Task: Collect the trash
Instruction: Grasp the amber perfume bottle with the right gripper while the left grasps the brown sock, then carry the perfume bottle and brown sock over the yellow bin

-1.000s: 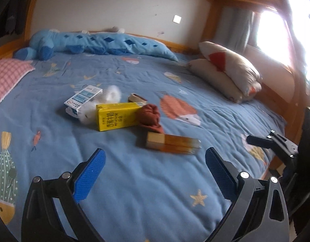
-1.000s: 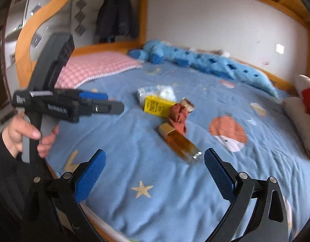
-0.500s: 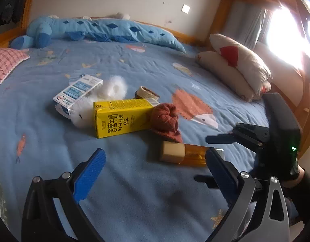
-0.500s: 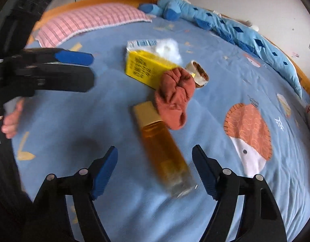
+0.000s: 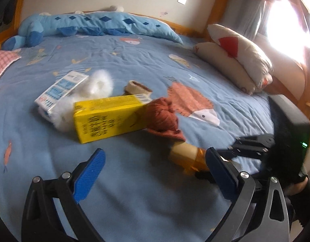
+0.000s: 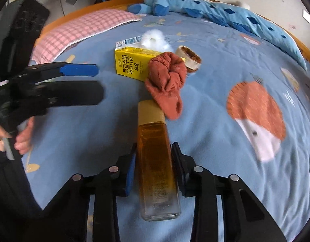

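An amber bottle with a gold cap (image 6: 153, 151) lies on the blue bed sheet. My right gripper (image 6: 153, 169) is shut on its body; in the left wrist view the bottle (image 5: 186, 156) shows partly behind my finger. A rust-red sock (image 6: 168, 80) touches the cap. A yellow carton (image 5: 108, 119) lies behind it, with a white-blue carton (image 5: 60, 90), a white fluffy ball (image 5: 94, 86) and a brown-lined paper cup (image 5: 137, 86). My left gripper (image 5: 152, 173) is open and empty, in front of the yellow carton.
A blue plush toy and duvet (image 5: 98, 24) lie along the far wall. Two beige pillows (image 5: 235, 60) sit at the right, a pink checked pillow (image 6: 84, 28) at the left. The bed has a wooden frame (image 6: 90, 10).
My right gripper has come down over the amber bottle and shut on it. My left gripper has moved closer to the yellow carton, still open.
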Demonstrator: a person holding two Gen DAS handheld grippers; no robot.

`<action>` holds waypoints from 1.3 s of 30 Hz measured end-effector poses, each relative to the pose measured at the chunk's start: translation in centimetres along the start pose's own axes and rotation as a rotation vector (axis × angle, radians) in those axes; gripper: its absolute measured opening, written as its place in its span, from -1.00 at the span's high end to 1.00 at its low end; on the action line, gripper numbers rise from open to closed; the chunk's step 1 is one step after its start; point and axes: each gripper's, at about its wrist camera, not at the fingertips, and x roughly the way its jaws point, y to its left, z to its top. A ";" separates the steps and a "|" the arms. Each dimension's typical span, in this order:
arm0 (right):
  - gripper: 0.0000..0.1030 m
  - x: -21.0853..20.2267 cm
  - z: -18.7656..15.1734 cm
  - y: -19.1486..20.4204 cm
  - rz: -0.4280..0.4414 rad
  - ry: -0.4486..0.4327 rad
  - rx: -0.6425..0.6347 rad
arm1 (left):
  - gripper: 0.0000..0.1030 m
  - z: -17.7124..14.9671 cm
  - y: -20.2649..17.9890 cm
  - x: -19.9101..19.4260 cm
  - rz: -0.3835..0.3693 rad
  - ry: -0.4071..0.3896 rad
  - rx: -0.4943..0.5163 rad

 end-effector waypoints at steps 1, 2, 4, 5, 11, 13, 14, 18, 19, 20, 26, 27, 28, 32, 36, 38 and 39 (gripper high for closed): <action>0.40 -0.5 -0.3 -0.1 -0.001 -0.002 0.010 | -0.92 0.2 -0.4 0.4 -0.005 0.004 0.005; 0.40 -1.0 -0.7 -0.2 -0.003 -0.001 0.021 | -0.92 0.5 -0.9 1.0 -0.008 0.009 0.010; 0.40 -2.1 -1.5 -0.7 -0.023 -0.010 0.036 | -0.92 1.1 -1.5 2.3 0.004 0.017 0.010; 0.40 -2.5 -1.9 -1.0 -0.030 -0.011 0.041 | -0.92 1.5 -1.6 2.9 0.016 0.022 0.008; 0.40 -4.4 -3.8 -3.2 -0.039 -0.044 0.116 | -0.92 2.5 -1.4 6.3 0.117 0.051 -0.020; 0.40 -4.7 -4.0 -3.7 -0.035 -0.055 0.127 | -0.92 2.3 -1.0 6.7 0.120 0.055 -0.039; 0.40 -4.7 -4.1 -3.7 -0.035 -0.060 0.130 | -0.92 2.4 -0.8 6.9 0.124 0.060 -0.049; 0.40 -4.2 -4.0 -4.3 -0.020 -0.070 0.159 | -0.69 2.5 -0.1 8.2 0.136 0.078 -0.065; 0.40 -4.3 -4.1 -4.3 -0.016 -0.074 0.161 | -0.40 2.6 -0.1 8.4 0.135 0.088 -0.065; 0.40 -4.3 -4.1 -4.2 -0.017 -0.078 0.161 | -0.19 2.5 -0.2 8.5 0.145 0.088 -0.060; 0.40 -4.3 -4.5 -4.3 -0.001 -0.087 0.190 | 0.22 1.8 -0.3 6.7 0.128 0.041 -0.080; 0.40 -4.5 -4.5 -4.2 -0.004 -0.089 0.191 | 0.22 1.6 -0.4 6.2 0.113 0.031 -0.082; 0.40 -4.6 -4.5 -4.0 -0.004 -0.090 0.188 | 0.22 1.4 -0.6 5.6 0.098 0.025 -0.082; 0.40 -5.6 -4.6 -3.0 -0.016 -0.102 0.175 | 0.23 0.6 -1.9 3.4 0.032 0.006 -0.068; 0.40 -7.3 -4.9 -2.0 -0.024 -0.139 0.179 | 0.23 -0.4 -3.8 1.0 -0.023 -0.011 -0.025; 0.40 -8.5 -5.2 -1.4 -0.037 -0.164 0.179 | 0.23 -1.2 -4.9 -0.3 -0.044 -0.008 0.000; 0.40 -9.5 -5.4 -1.0 -0.043 -0.188 0.187 | 0.23 -1.7 -5.6 -1.2 -0.060 -0.005 0.015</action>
